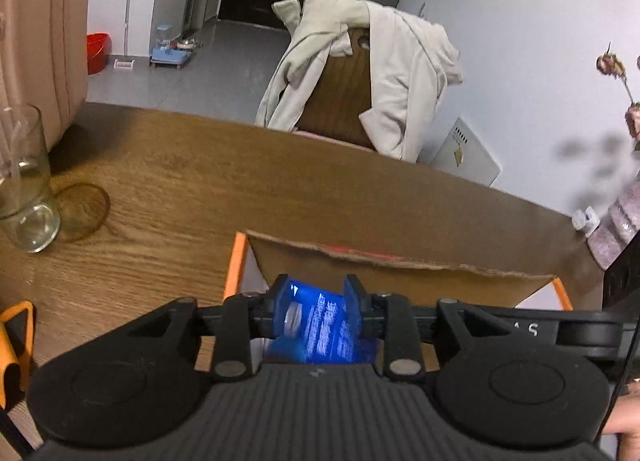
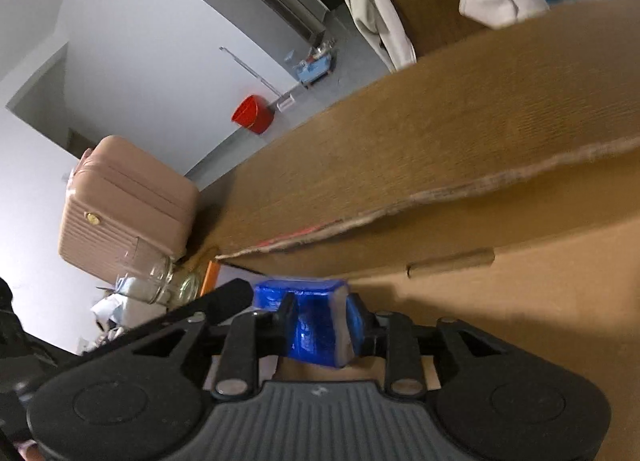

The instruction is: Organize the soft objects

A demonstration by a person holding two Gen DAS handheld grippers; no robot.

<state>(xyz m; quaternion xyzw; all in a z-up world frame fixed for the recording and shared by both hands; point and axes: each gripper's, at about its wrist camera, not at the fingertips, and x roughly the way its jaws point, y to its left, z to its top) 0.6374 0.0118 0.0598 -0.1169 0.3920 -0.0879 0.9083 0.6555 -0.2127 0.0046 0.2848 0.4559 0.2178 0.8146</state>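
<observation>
A blue soft packet [image 1: 320, 329] with white print sits between the fingers of my left gripper [image 1: 316, 301], smeared and tilted, not clearly pinched; the jaws stand a little apart. They hang over an open cardboard box [image 1: 400, 273] with orange edges on the wooden table [image 1: 180, 181]. In the right wrist view another blue packet [image 2: 316, 325] is squeezed at its middle by my right gripper [image 2: 320, 317], which is shut on it. That packet is just above the inside wall of the box [image 2: 500, 301].
A tall glass [image 1: 24, 189] and a pink suitcase [image 1: 40, 41] stand at the table's left. A chair draped with a cream coat [image 1: 360, 73] is behind the far edge. A pink vase [image 1: 616, 229] stands at the right, and a hand [image 1: 628, 413] shows at the lower right.
</observation>
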